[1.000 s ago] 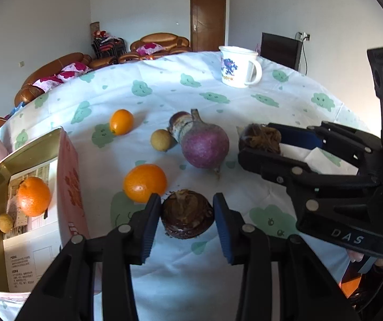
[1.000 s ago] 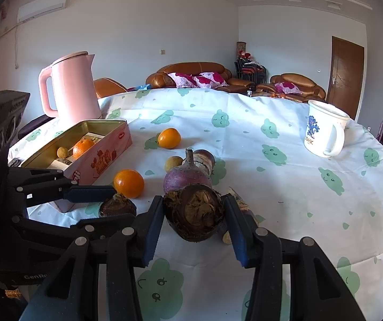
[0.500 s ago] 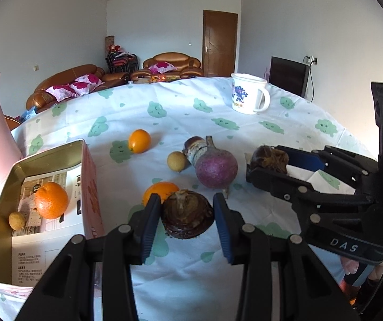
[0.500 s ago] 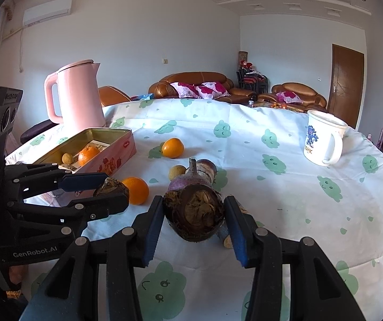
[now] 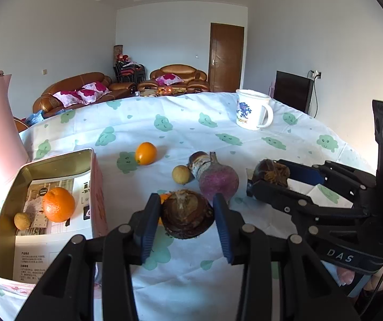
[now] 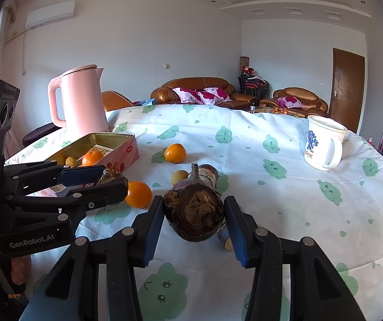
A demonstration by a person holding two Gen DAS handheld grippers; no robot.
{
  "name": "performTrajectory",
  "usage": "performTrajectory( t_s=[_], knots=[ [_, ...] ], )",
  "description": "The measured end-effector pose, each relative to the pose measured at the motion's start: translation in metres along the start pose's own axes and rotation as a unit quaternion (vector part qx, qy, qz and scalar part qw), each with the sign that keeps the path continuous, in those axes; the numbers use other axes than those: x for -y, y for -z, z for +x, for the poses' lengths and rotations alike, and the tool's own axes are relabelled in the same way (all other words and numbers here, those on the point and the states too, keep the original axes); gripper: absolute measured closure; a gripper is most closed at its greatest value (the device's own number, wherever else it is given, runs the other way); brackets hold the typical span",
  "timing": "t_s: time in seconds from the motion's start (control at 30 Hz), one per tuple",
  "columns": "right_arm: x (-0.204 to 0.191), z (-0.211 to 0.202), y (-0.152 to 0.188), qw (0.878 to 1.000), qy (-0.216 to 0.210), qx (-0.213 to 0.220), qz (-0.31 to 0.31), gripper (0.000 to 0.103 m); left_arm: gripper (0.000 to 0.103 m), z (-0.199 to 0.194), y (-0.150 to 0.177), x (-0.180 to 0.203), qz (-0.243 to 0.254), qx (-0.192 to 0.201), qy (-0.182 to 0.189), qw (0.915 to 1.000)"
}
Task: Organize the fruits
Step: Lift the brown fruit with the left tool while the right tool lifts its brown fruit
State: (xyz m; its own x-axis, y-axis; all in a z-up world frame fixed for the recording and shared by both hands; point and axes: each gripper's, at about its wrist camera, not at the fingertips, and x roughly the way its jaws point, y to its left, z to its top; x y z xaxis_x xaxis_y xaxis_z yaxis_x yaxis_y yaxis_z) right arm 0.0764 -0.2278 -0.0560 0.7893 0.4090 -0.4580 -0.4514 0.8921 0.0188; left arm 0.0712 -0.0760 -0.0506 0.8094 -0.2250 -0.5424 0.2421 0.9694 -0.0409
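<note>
Tablecloth (image 6: 285, 144): white, scattered green smiling cloud shapes and small green drops. Tin (image 5: 95, 176) on it: pink outside, gold inside, white printed paper lining. In the tin, one orange (image 5: 58, 204) and a small tan-yellow fruit (image 5: 22, 220). Beyond the tin, a pink kettle (image 6: 83, 101). Far side of the cloth from the tin, a white mug (image 6: 322, 141) with blue print. Gripper pads (image 6: 155, 230): blue.

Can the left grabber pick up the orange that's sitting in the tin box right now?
Probably not yet. The left gripper is shut on a brown taro, so its jaws are full. The orange lies in the open tin box, with nothing over it, so the way looks free once the taro is dropped.
</note>
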Motion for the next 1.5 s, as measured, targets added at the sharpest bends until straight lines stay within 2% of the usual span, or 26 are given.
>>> performTrajectory(
  t_s=[1.5],
  knots=[
    [-0.001, -0.023, 0.004, 0.998, -0.001, 0.069, -0.004, 0.055, 0.061, -0.029, 0.003, 0.007, 0.013, 0.078, -0.034, 0.9963]
  ],
)
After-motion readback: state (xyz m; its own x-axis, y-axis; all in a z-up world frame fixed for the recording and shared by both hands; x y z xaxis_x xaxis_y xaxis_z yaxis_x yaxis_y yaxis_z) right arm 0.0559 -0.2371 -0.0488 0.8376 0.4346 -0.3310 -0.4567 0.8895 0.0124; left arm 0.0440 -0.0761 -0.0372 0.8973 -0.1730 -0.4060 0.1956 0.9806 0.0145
